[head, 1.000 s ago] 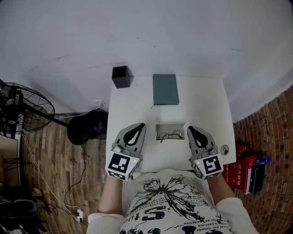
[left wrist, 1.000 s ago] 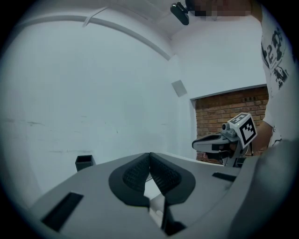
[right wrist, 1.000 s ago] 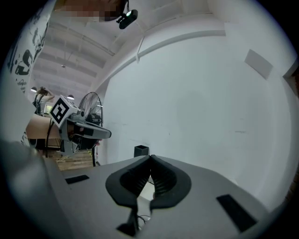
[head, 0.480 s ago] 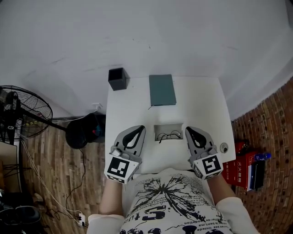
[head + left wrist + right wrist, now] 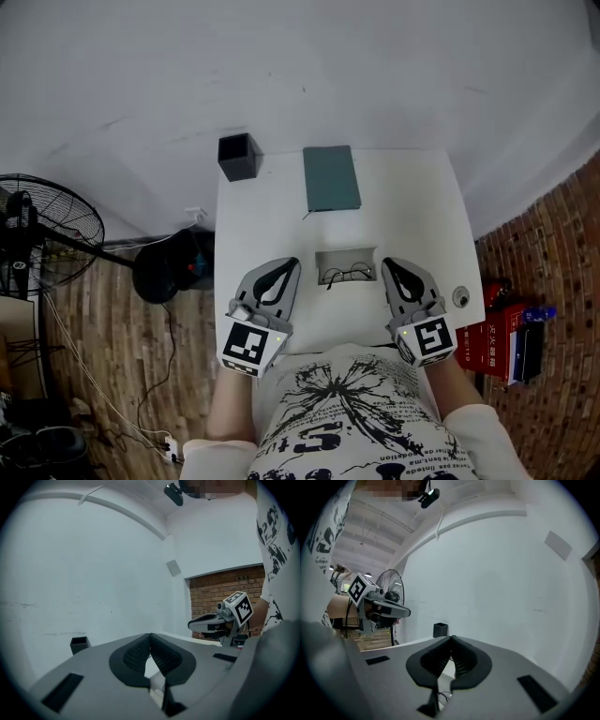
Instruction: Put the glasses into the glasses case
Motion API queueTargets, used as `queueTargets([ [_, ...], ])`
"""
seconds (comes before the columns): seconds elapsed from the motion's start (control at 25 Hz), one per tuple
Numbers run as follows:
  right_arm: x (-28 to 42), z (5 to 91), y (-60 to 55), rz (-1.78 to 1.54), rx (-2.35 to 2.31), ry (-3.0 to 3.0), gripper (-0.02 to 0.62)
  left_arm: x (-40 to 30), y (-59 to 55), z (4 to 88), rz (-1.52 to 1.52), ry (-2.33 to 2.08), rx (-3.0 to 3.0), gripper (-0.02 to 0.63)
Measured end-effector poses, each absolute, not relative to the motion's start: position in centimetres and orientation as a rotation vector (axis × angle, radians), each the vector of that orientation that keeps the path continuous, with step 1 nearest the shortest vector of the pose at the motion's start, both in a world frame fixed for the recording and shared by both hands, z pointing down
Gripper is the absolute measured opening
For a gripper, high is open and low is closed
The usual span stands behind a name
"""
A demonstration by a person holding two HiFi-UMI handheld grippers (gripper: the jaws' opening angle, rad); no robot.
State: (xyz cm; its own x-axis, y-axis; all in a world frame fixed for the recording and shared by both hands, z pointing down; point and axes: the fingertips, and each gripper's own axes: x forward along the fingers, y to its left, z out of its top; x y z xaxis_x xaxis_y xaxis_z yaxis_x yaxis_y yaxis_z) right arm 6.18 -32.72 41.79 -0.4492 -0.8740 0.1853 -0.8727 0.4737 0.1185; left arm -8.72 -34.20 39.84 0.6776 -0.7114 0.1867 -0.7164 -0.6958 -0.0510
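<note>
No change over last sec: L gripper (image 5: 290,264) and R gripper (image 5: 386,264) sit clenched, empty, either side of glasses (image 5: 349,275) lying in shallow grey tray (image 5: 347,254); teal flat box (image 5: 331,178) shut, well behind; which is the case, can't tell.

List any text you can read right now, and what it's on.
No text reads clearly.
Shirt: large letters and small print lines, too distorted to read.
Red box on the floor: white characters, too small to read.
Left claw and right claw: square markers only, no words.
</note>
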Motion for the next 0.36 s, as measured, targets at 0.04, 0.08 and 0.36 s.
queueTargets([
  [0.04,6.16,41.93,-32.74,-0.014,1.499,-2.502,0.012,-8.65,-34.2,39.95,0.301,-1.212,2.854,0.014],
  [0.08,6.15,42.04,-32.76,-0.015,1.494,-2.504,0.012,-8.57,-34.17,40.0,0.299,-1.21,2.854,0.014],
  [0.36,5.9,42.2,-33.07,0.023,1.522,-2.503,0.012,-8.27,-33.83,39.61,0.277,-1.143,2.868,0.014],
])
